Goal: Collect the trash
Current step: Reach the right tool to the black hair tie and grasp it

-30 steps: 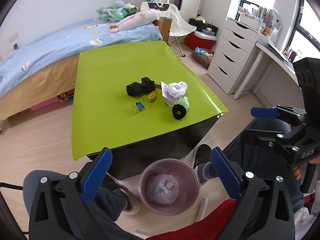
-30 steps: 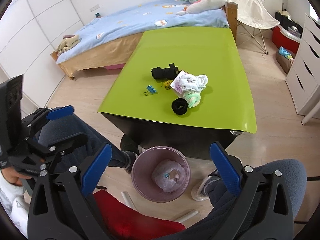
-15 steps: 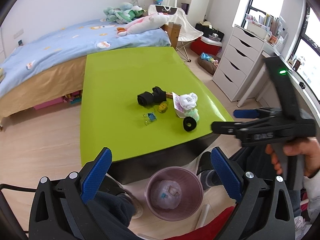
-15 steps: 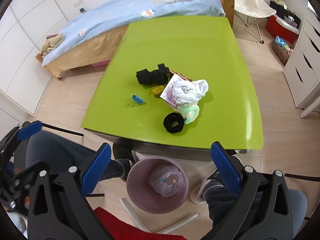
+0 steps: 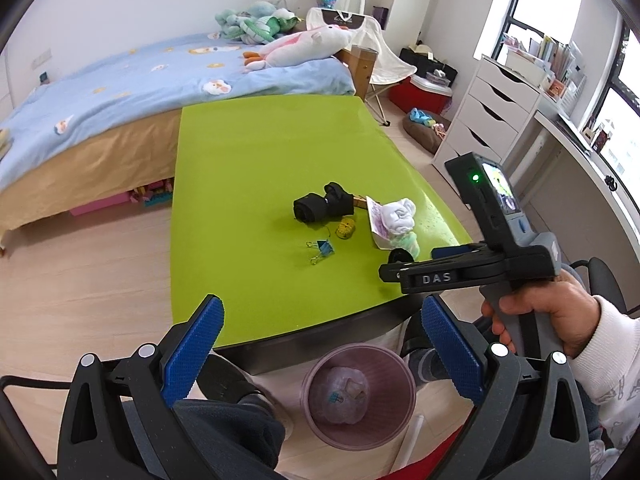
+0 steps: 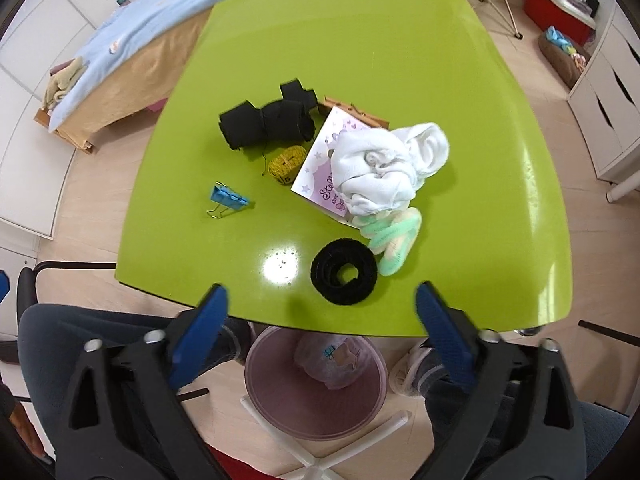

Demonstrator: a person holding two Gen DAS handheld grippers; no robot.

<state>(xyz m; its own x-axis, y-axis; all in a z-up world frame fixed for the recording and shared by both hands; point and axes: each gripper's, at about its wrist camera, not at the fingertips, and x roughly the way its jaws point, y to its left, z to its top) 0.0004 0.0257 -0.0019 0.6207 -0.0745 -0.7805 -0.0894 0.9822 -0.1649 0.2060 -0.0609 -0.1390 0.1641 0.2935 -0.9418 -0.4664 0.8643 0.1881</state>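
On the green table (image 6: 360,40) lie a black ring (image 6: 344,271), a pale green band (image 6: 394,238), a white crumpled cloth (image 6: 384,168) on a purple card (image 6: 320,172), a yellow tape measure (image 6: 286,164), a blue binder clip (image 6: 228,198) and black rolled fabric (image 6: 268,122). A pink trash bin (image 6: 316,384) stands on the floor below the near edge. My right gripper (image 6: 320,332) is open and empty over the near table edge, close to the black ring; it also shows in the left wrist view (image 5: 400,270). My left gripper (image 5: 320,350) is open and empty, above the bin (image 5: 358,394).
A bed (image 5: 120,92) with plush toys stands behind the table. White drawers (image 5: 492,108) and a desk are at the right. A red box (image 5: 420,88) and a folding chair (image 5: 380,52) stand at the back. My knees are under both grippers.
My right gripper has moved forward and down over the table's near edge, towards the black ring. My left gripper has shifted slightly forward. Both stay open.
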